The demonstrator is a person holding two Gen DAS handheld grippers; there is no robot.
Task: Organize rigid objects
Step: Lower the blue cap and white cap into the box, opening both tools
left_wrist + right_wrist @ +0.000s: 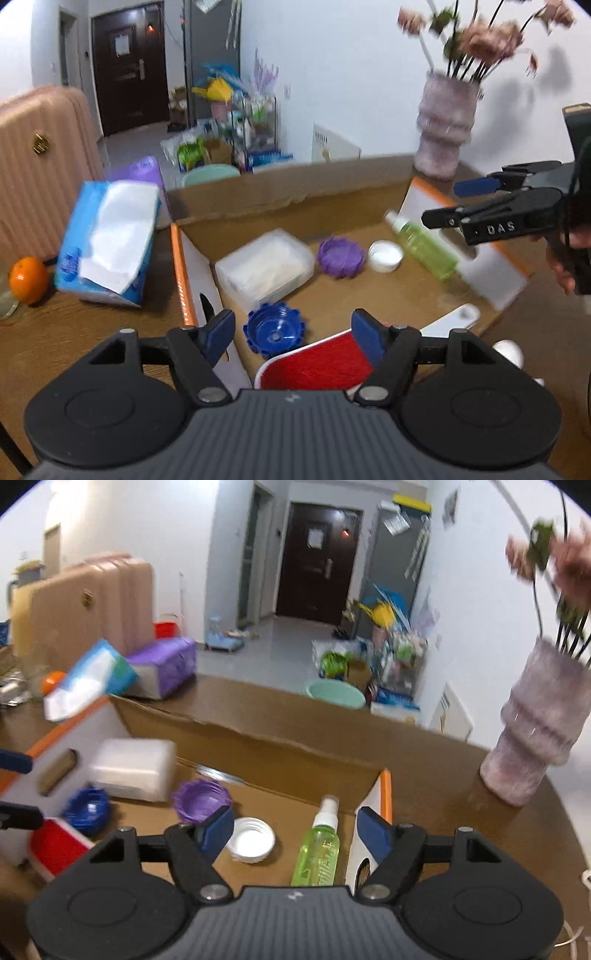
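Observation:
An open cardboard box (288, 199) holds a clear plastic case (264, 271), a purple lid (341, 256), a white cap (385, 255), a green spray bottle (424, 247), a blue lid (275, 328) and a red-and-white brush (314, 365). My left gripper (295, 334) is open and empty above the blue lid and brush. My right gripper (295, 830) is open and empty above the spray bottle (321, 849) and white cap (251, 840); it shows in the left wrist view (443, 206) at right. The purple lid (201, 799), blue lid (86, 810) and case (133, 770) also show.
A blue tissue pack (107, 240), a purple pack (142, 171) and an orange (27, 278) sit left of the box on the wooden table (74, 332). A vase with flowers (445, 129) stands behind the box at right. A pink suitcase (40, 155) stands at left.

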